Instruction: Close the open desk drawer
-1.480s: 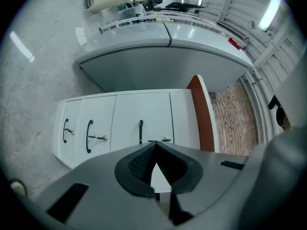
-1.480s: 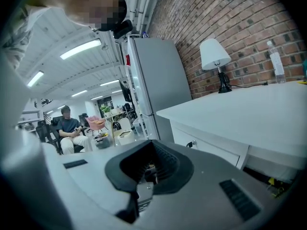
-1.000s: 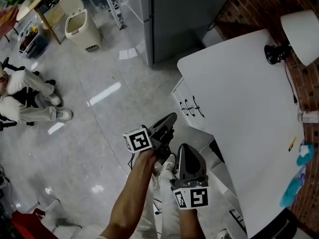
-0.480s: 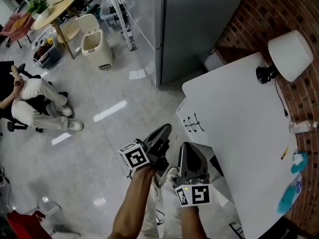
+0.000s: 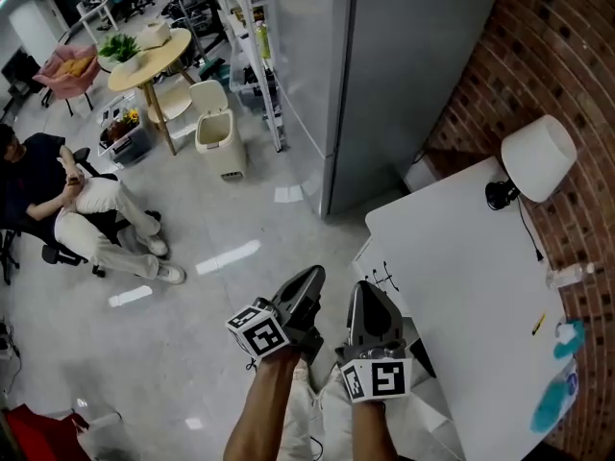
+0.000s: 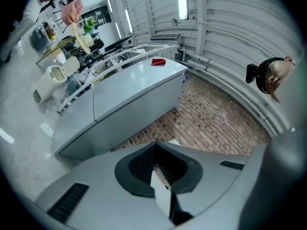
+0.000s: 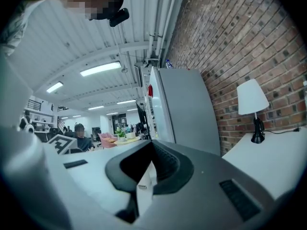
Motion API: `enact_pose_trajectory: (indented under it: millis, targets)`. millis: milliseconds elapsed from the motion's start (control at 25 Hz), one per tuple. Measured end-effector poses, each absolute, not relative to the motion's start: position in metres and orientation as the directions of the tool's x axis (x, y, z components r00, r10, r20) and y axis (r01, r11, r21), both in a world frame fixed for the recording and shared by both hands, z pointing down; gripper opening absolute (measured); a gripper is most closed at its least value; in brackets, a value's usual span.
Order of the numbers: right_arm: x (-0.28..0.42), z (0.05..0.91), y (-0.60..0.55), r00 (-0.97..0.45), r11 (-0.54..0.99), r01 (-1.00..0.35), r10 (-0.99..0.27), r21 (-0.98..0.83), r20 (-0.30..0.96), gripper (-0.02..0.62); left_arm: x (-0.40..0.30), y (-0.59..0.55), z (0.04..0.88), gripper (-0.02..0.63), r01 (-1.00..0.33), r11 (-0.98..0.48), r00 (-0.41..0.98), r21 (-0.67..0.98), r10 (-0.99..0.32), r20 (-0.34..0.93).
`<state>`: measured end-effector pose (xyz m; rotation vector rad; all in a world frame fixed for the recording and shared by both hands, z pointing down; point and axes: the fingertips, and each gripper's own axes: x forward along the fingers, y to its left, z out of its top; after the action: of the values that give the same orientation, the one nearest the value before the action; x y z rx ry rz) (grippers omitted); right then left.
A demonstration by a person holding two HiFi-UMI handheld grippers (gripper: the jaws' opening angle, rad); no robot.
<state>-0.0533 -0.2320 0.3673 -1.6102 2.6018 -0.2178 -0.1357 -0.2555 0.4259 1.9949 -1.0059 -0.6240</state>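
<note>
Lower centre: left gripper (image 5: 309,279) and right gripper (image 5: 359,293) side by side, jaws pressed together (nothing between them), tips pointing up-frame.

Open office, white desk (image 5: 471,286), brick wall (image 5: 567,65)

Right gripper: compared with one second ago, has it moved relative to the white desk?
Yes. The grey right gripper has come forward along the front of the white desk. Its tip is now beside the black drawer handles, nearer the far corner.

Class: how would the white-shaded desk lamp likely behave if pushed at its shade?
The lamp probably tips easily: a wide shade sits over a small dark base. Its cord, trailing across the desk, may snag.
</note>
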Motion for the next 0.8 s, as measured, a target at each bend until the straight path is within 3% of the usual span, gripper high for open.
enact_pose_trajectory:
  millis: [320, 800]
  targets:
    - [-0.073, 0.302, -0.221, -0.490, 0.483, -0.858, -0.872, -0.176, -0.003, 0.002, -0.159, -0.230, 0.348, 0.008, -0.560, -0.404, 0.526, 0.723, -0.848, -0.066]
    - [-0.090, 0.194, -0.198, -0.548, 0.555, -0.818, -0.832, -0.151, -0.086, 0.002, -0.175, -0.191, 0.215, 0.008, -0.832, -0.376, 0.387, 0.409, -0.920, -0.059]
